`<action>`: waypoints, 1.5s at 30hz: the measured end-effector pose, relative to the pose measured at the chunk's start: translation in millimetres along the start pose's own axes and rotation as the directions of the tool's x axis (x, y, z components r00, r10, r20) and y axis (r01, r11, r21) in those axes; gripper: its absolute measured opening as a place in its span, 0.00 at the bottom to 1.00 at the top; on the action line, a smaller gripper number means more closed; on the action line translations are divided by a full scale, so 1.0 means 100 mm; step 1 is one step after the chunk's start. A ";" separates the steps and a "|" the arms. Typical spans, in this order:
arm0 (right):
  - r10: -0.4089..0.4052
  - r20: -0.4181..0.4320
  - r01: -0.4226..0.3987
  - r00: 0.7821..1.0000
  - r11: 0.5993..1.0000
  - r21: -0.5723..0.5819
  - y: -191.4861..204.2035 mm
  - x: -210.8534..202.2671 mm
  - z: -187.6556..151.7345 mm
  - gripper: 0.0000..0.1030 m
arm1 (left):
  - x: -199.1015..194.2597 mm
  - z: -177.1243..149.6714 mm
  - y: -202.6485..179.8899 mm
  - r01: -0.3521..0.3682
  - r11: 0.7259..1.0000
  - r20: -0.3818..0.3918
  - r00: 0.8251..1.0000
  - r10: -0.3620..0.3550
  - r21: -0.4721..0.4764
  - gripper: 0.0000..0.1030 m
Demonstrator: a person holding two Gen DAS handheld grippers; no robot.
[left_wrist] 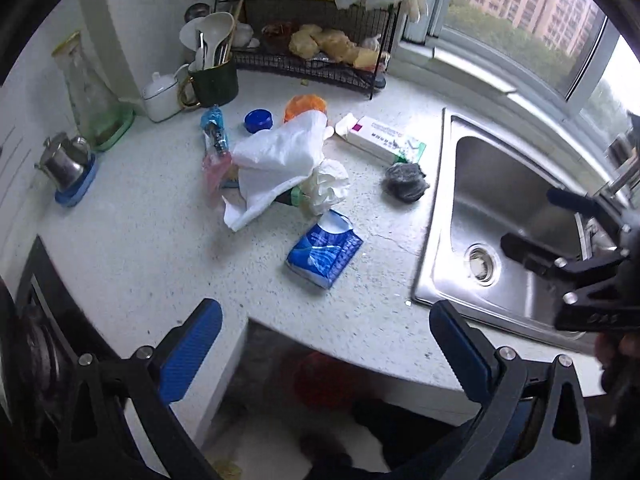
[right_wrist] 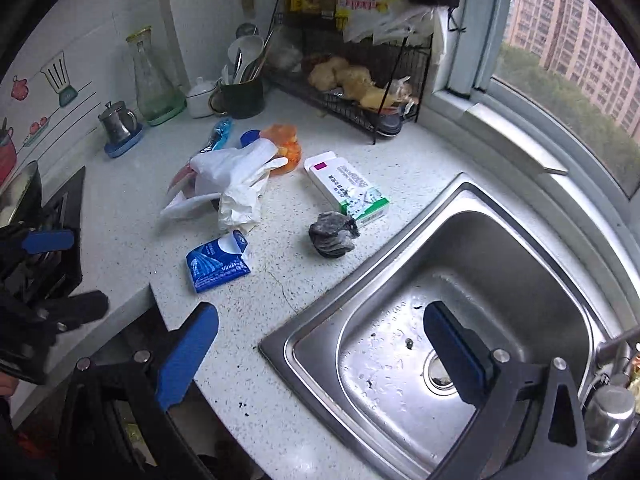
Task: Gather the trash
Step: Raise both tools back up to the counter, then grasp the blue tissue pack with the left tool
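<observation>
**Across the worktop: litter between rack and sink**

On the speckled white worktop [left_wrist: 140, 240] the trash lies in a loose cluster, between the stove side and the steel sink [left_wrist: 508, 184]. A white glove [left_wrist: 280, 160] is draped over a heap that includes crumpled white wrap [left_wrist: 328, 188], a pink wrapper [left_wrist: 214, 174] and a dark item with a green band (mostly hidden under the glove). Behind the heap sit a blue bottle cap [left_wrist: 259, 120], an orange plastic bag [left_wrist: 306, 106] and a blue wrapper [left_wrist: 214, 128]. A torn blue tissue packet [left_wrist: 324, 254] lies nearest the front edge, apart from the heap. A white medicine box [left_wrist: 380, 138] lies toward the sink, with a dark crumpled wad [left_wrist: 405, 182] just beside its near end.

Along the back wall stand a glass carafe [left_wrist: 90, 96] on a green tray, a small steel pot [left_wrist: 66, 164] on a blue coaster, a white sugar bowl [left_wrist: 160, 94], a dark mug of utensils [left_wrist: 212, 80] and a black wire rack [left_wrist: 316, 62] holding yellowish lumps.

The left gripper [left_wrist: 326, 344] hovers over the front edge of the worktop, its jaws spread wide and holding nothing. The right gripper [right_wrist: 320, 344] hangs over the sink's near corner, jaws likewise released and empty; nothing lies between either gripper and the litter.
</observation>
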State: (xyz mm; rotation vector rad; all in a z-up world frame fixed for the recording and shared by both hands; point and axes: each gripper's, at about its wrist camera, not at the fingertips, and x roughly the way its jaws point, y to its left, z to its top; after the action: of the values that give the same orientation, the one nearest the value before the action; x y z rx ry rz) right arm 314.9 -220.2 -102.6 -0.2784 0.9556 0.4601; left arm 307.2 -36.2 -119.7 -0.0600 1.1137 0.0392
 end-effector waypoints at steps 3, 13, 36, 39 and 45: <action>0.029 -0.040 -0.030 0.999 0.999 -0.012 -0.09 0.17 0.10 0.99 | 0.20 0.07 0.00 -0.001 1.000 -0.025 1.000 0.002 0.014 1.00; 0.087 -0.146 -0.085 0.985 0.996 0.025 -0.31 0.72 0.29 0.99 | 0.80 0.34 0.13 0.003 0.999 -0.107 0.994 0.002 0.044 1.00; 0.165 -0.227 -0.163 0.960 0.986 0.029 -0.53 1.05 0.31 0.99 | 1.70 0.40 -0.07 0.081 0.970 -0.198 0.980 -0.035 0.228 0.80; 0.171 -0.230 -0.168 0.958 0.985 0.035 -0.56 1.07 0.31 0.96 | 1.72 0.44 -0.12 0.089 0.968 -0.190 0.981 -0.044 0.234 0.76; 0.170 -0.242 -0.162 0.955 0.985 0.053 -0.59 1.13 0.32 0.96 | 1.72 0.48 -0.24 0.092 0.977 -0.184 0.981 -0.056 0.194 0.65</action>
State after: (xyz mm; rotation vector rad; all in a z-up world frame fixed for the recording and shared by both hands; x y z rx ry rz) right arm 422.6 -228.8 -177.7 -0.2300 1.2345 0.5726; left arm 426.9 -56.8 -252.0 0.0784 1.2877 -0.1489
